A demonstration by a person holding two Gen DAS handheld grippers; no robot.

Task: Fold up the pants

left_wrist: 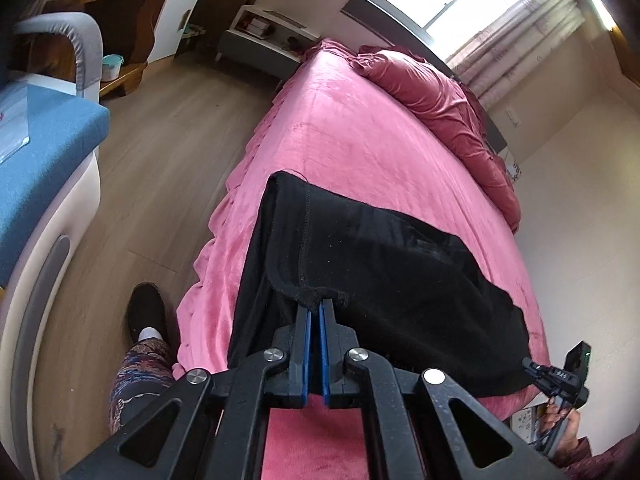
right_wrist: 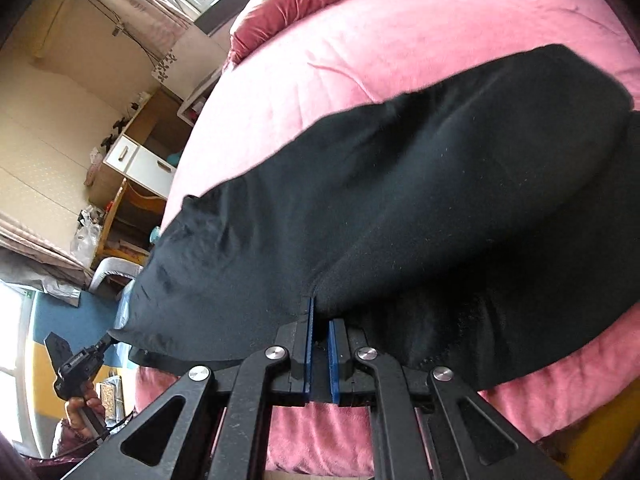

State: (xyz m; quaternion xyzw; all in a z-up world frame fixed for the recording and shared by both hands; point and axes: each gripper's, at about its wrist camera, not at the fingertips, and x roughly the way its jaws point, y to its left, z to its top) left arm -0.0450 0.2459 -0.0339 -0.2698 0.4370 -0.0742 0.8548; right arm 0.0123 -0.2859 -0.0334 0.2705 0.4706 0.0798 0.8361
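Both grippers, left gripper (left_wrist: 320, 300) and right gripper (right_wrist: 318, 312), pinch the black pants (left_wrist: 360, 248) over the pink bed (left_wrist: 360, 128); a crumpled duvet (left_wrist: 432, 96) lies far right, a blue chair (left_wrist: 44, 152) left.

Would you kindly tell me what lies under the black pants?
Under the black pants lies the pink bed cover, showing all round them. Whatever sits beneath their middle is hidden. Both claws, left and right, pinch the near edge.

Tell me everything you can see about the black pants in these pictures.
The black pants look like soft, matte knit fabric with a stitched seam. They lie spread across the pink bed cover, the near edge lifted. The left gripper pinches a bunched edge; the right gripper pinches another edge. Part hangs over the bed's side.
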